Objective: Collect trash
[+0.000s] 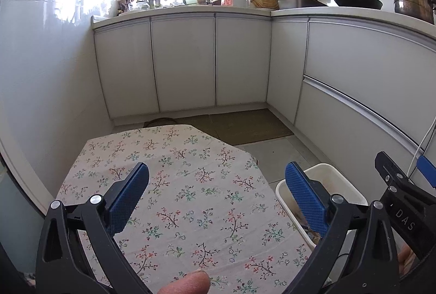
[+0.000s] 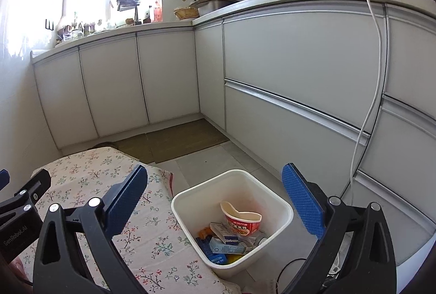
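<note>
Left wrist view: the left tool (image 1: 216,194) hangs open and empty over the bare flowered tabletop (image 1: 174,174).

Right wrist view: the right tool (image 2: 215,197) is open too, above one white bin (image 2: 190,194) on the floor, holding one crushed noodle cup (image 2: 241,221) and two small cartons (image 2: 227,243), all likely light and crushable; pinch rims or edges.

The left hand-held gripper's finger (image 1: 306,198) hides most of the white bin (image 1: 338,179).
</note>
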{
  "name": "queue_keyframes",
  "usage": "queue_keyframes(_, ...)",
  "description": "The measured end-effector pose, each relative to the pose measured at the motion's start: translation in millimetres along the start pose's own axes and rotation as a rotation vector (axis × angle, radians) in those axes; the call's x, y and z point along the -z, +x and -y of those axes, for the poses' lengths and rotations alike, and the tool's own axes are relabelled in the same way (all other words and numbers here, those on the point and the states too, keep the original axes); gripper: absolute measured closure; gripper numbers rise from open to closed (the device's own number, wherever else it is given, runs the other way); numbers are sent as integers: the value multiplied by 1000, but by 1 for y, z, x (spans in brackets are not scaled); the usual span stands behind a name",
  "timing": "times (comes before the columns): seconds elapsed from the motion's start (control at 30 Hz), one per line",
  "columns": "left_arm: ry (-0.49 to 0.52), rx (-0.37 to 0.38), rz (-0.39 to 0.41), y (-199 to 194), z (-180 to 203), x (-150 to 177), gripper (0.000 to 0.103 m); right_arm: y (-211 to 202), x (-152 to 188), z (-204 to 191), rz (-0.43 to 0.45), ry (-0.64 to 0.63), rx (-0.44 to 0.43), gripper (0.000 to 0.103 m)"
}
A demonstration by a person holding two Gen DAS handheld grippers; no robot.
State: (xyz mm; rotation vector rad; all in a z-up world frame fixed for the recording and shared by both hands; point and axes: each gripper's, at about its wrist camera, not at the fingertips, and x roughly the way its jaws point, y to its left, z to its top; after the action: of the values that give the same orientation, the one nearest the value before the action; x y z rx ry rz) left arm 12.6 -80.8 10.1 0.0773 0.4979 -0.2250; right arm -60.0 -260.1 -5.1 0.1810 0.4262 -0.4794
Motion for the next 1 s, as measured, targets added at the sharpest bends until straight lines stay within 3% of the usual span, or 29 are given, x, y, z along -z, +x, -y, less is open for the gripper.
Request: queue_keyframes(1.0,-18,-21,-38,6,2,2,7,6,0,9,-17,9,-15,7)
